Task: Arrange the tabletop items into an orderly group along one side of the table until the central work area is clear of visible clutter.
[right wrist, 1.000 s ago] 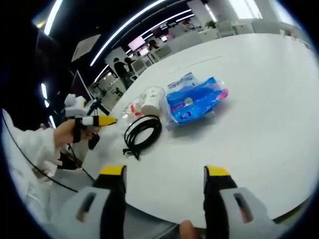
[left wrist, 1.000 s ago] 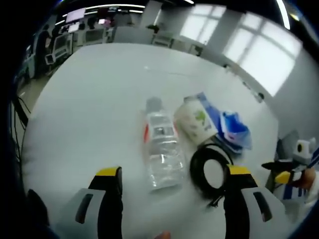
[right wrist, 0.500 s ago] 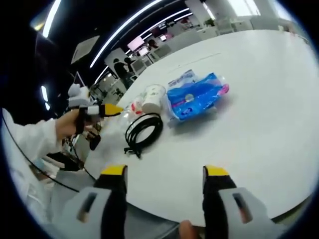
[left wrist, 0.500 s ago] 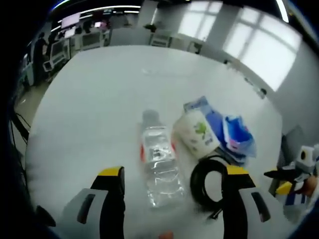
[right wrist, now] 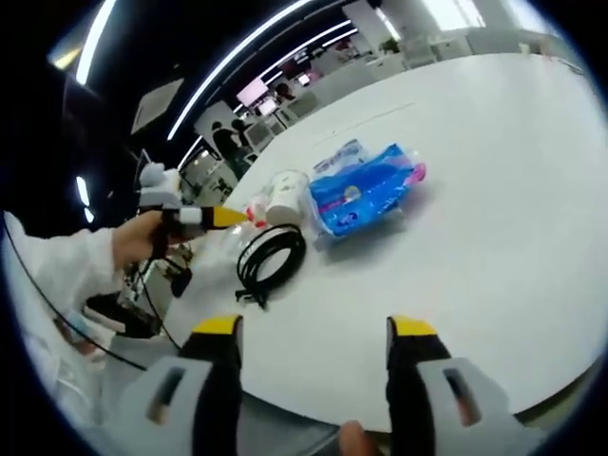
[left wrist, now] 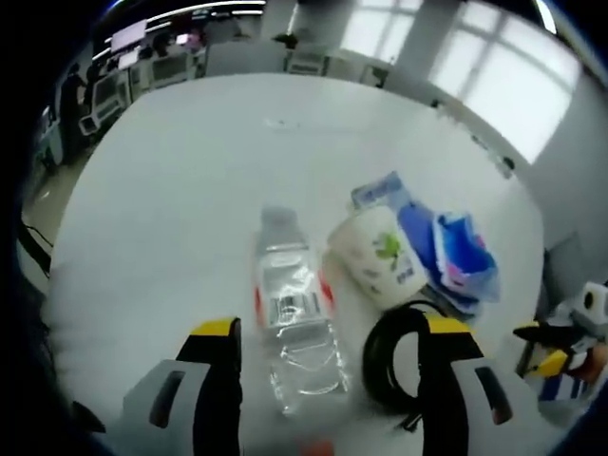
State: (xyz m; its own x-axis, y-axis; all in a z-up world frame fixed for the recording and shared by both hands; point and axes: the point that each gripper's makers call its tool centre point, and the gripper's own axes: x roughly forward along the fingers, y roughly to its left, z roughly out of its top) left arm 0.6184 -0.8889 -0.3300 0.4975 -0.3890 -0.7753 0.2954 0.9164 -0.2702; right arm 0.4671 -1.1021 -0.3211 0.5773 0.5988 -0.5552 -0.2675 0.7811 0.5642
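In the left gripper view, the left gripper (left wrist: 328, 356) is spread open and holds nothing. A clear water bottle (left wrist: 293, 313) lies on the white table (left wrist: 171, 190) between its jaws. At 2 o'clock from the bottle lie a paper cup (left wrist: 380, 255) and a blue tissue pack (left wrist: 451, 261); a black cable coil (left wrist: 394, 366) lies at 3 o'clock. In the right gripper view, the right gripper (right wrist: 309, 356) is also open and empty.

Left gripper (left wrist: 328, 334): 2 grey jaws, black inner faces, yellow tips, dark slot on each. Right gripper (right wrist: 309, 332): same grey jaws, yellow tips. White sleeve (right wrist: 57, 275), thin black cable crossing it.
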